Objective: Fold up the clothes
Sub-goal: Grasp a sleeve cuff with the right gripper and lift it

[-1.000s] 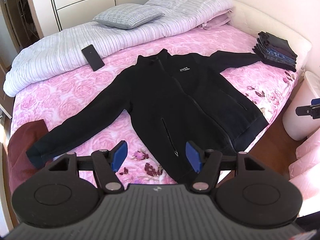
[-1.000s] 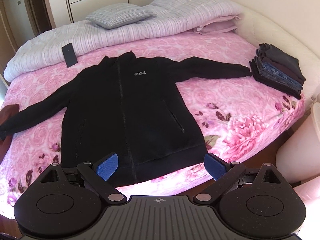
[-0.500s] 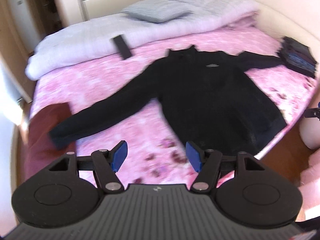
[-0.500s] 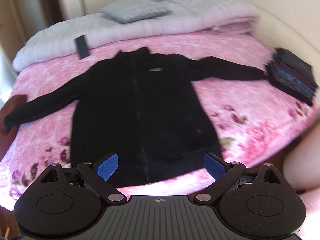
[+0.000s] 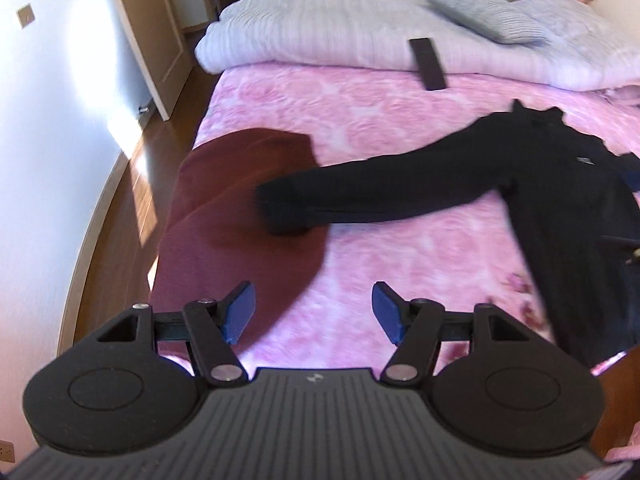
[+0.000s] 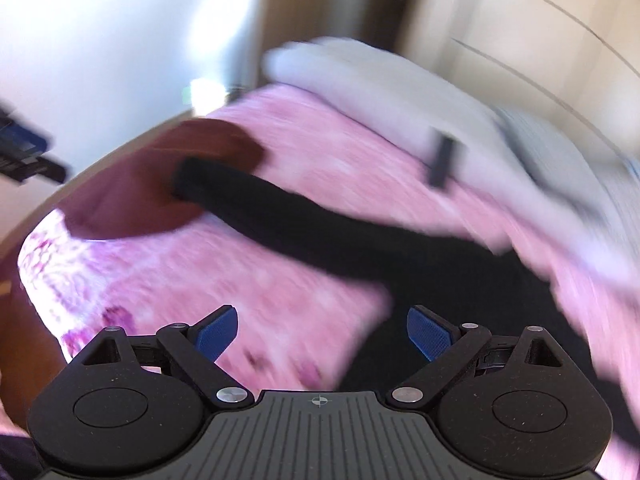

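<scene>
Jacket (image 5: 540,184) black, sleeve outstretched (cuff on maroon garment (image 5: 240,200)) | both jaws wide, empty

Left gripper (image 5: 313,312) agape above pink bedsheet (image 5: 380,120); black jacket (image 5: 540,184) sleeve cuff resting on maroon garment (image 5: 236,200).

The left gripper (image 5: 313,312), black with blue pads, hangs with jaws spread wide and empty above the pink flowered bedspread (image 5: 360,128). The right gripper (image 6: 322,333) is likewise parted and empty above it.
</scene>
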